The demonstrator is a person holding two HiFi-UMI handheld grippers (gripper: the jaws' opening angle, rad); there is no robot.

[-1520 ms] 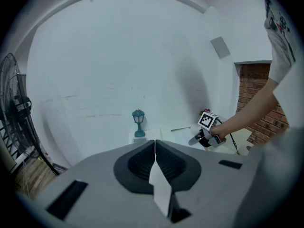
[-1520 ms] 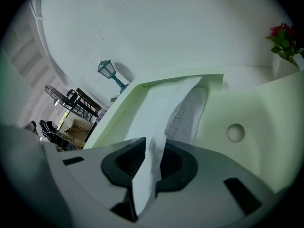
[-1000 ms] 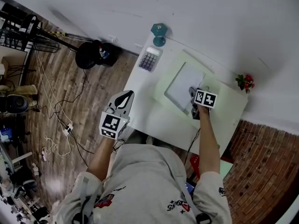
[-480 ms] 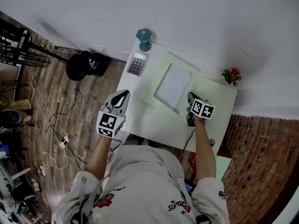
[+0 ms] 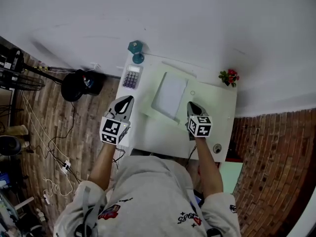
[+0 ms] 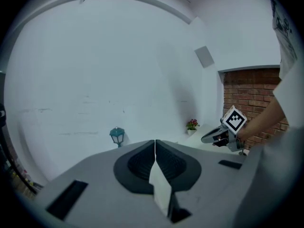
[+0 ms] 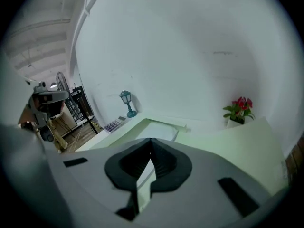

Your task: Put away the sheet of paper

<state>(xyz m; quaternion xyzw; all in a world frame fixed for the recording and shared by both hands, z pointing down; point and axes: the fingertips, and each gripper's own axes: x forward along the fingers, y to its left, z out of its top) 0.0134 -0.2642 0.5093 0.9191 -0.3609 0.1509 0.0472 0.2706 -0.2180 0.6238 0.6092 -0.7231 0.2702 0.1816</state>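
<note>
A white sheet of paper [image 5: 169,96] lies flat on a pale green mat [image 5: 210,102] on the white desk. My right gripper [image 5: 190,104] hovers just right of the sheet's near corner, apart from it; its jaws are closing to a thin line with nothing between them. In the right gripper view [image 7: 151,140] the paper [image 7: 159,133] lies ahead, beyond the tips. My left gripper [image 5: 128,99] is held at the desk's left edge, shut and empty. In the left gripper view [image 6: 155,141] the right gripper [image 6: 211,136] shows at the far right.
A teal lamp [image 5: 136,48] and a calculator [image 5: 131,76] stand at the desk's back left, a small pot of red flowers [image 5: 229,77] at the back right. A black stand base [image 5: 79,84] and cables lie on the wooden floor to the left.
My right gripper has drawn back off the sheet's corner to its right side. The sheet stays flat on the mat. The left gripper keeps its place.
</note>
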